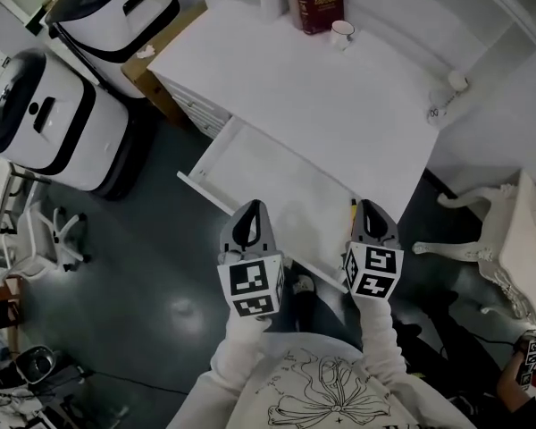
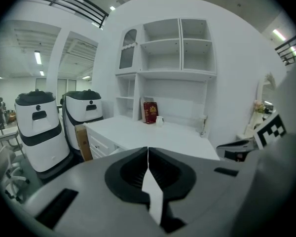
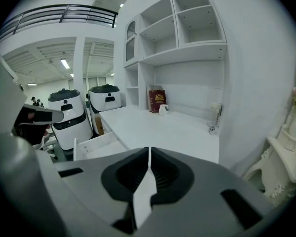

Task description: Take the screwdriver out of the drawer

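Only in the head view is the screwdriver (image 1: 353,209) seen, at the right end of the open drawer (image 1: 250,164), just beside the right gripper (image 1: 372,206); in the right gripper view only the drawer's left end is shown. Its long axis is laid from the drawer's front edge toward the desk (image 1: 339,105); the tip end cannot be told. In their own views, the jaws of the left gripper (image 1: 252,206) and the right are seen pressed together on nothing.

The screwdriver (image 1: 353,211) in the drawer (image 1: 259,170) is tiny, its details unclear.
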`<state>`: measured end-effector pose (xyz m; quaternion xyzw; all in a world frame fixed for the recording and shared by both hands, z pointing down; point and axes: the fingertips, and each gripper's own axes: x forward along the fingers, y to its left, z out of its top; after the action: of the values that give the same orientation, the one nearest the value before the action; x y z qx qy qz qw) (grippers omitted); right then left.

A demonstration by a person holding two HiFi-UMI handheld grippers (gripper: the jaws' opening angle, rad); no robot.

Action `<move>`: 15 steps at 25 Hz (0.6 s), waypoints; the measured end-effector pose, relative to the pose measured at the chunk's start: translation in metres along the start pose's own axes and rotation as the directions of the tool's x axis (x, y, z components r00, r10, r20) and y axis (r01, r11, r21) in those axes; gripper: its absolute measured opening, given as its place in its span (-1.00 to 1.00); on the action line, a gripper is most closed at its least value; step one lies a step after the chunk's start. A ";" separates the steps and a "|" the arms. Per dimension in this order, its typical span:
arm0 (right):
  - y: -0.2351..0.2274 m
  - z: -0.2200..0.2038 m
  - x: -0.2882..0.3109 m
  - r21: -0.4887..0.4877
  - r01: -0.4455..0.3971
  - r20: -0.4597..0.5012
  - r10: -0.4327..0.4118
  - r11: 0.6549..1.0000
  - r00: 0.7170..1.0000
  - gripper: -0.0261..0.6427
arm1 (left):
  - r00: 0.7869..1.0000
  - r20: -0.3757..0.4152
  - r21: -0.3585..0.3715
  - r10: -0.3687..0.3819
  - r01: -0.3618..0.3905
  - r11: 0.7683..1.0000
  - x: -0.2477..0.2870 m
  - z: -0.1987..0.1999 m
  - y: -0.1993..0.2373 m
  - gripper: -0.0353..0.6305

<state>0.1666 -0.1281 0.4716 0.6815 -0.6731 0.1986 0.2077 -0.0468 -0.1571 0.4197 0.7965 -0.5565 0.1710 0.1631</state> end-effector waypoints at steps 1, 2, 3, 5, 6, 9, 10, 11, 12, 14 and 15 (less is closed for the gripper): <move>0.001 -0.005 0.005 -0.001 0.005 -0.018 -0.005 1.000 1.000 -0.91 | 1.000 -0.011 0.002 -0.005 0.005 1.000 0.005 -0.003 0.002 -0.87; 0.002 -0.010 0.010 -0.003 0.009 -0.036 -0.009 1.000 0.999 -0.91 | 1.000 -0.023 0.003 -0.010 0.010 1.000 0.011 -0.006 0.004 -0.87; 0.003 -0.016 0.015 -0.006 0.012 -0.053 -0.013 1.000 0.999 -0.91 | 0.999 -0.034 0.002 -0.015 0.015 1.000 0.016 -0.009 0.006 -0.87; 0.004 -0.026 0.024 -0.012 0.019 -0.085 -0.020 1.000 0.996 -0.91 | 0.998 -0.054 0.000 -0.026 0.026 1.000 0.026 -0.015 0.009 -0.87; 0.005 -0.031 0.029 -0.015 0.022 -0.100 -0.023 1.000 0.995 -0.91 | 0.998 -0.063 0.000 -0.031 0.031 1.000 0.031 -0.018 0.010 -0.87; 0.005 -0.049 0.041 -0.021 0.029 -0.149 -0.032 0.999 0.988 -0.90 | 0.995 -0.093 0.000 -0.046 0.046 0.999 0.044 -0.029 0.013 -0.87; 0.005 -0.055 0.045 -0.024 0.031 -0.166 -0.034 0.999 0.986 -0.89 | 0.993 -0.103 0.000 -0.050 0.050 0.999 0.048 -0.033 0.013 -0.87; 0.005 -0.062 0.047 -0.027 0.032 -0.182 -0.037 0.999 0.983 -0.87 | 0.992 -0.112 0.001 -0.054 0.055 0.998 0.052 -0.036 0.013 -0.87; 0.004 -0.067 0.050 -0.031 0.034 -0.198 -0.040 0.999 0.979 -0.80 | 0.991 -0.120 0.002 -0.059 0.059 0.998 0.055 -0.038 0.013 -0.87; 0.003 -0.078 0.055 -0.035 0.040 -0.226 -0.047 0.999 0.973 -0.72 | 0.989 -0.133 0.004 -0.067 0.068 0.998 0.061 -0.043 0.014 -0.87; 0.002 -0.083 0.059 -0.037 0.044 -0.239 -0.052 0.998 0.970 -0.72 | 0.988 -0.139 0.005 -0.072 0.073 0.997 0.065 -0.045 0.015 -0.87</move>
<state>0.1658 -0.1315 0.5732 0.6653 -0.6294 0.2636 0.3027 -0.0438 -0.1954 0.4896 0.8032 -0.5138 0.2224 0.2035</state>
